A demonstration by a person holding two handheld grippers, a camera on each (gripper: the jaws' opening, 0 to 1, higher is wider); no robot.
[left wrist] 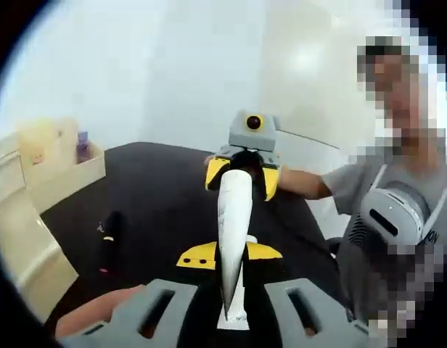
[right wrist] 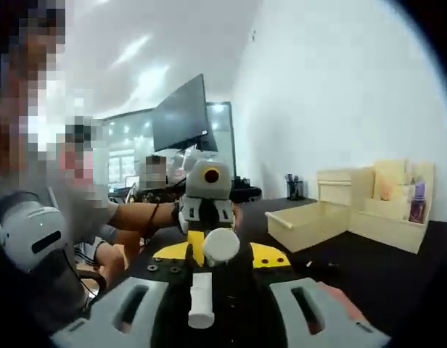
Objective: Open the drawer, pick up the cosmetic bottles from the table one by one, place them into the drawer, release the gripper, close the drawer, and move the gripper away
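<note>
A white cosmetic tube [left wrist: 235,217] hangs in the air between the two grippers. My left gripper [left wrist: 231,255] is shut on its near, thin end, with the yellow jaw tips pressed to both sides. In the left gripper view my right gripper [left wrist: 245,177] sits around the tube's far end. In the right gripper view the round white cap [right wrist: 222,245] faces me between my right gripper's [right wrist: 222,255] jaws, with dark gaps on both sides, so it is open. My left gripper [right wrist: 202,239] rises behind the cap. The cream drawer [right wrist: 310,221] is pulled out.
A dark bottle [left wrist: 109,243] lies on the black table [left wrist: 158,196]. A cream organiser [right wrist: 390,210] holds a purple bottle [right wrist: 417,201]. A person [left wrist: 398,210] stands close behind the grippers. A monitor [right wrist: 181,116] and a pen cup [right wrist: 296,190] are behind.
</note>
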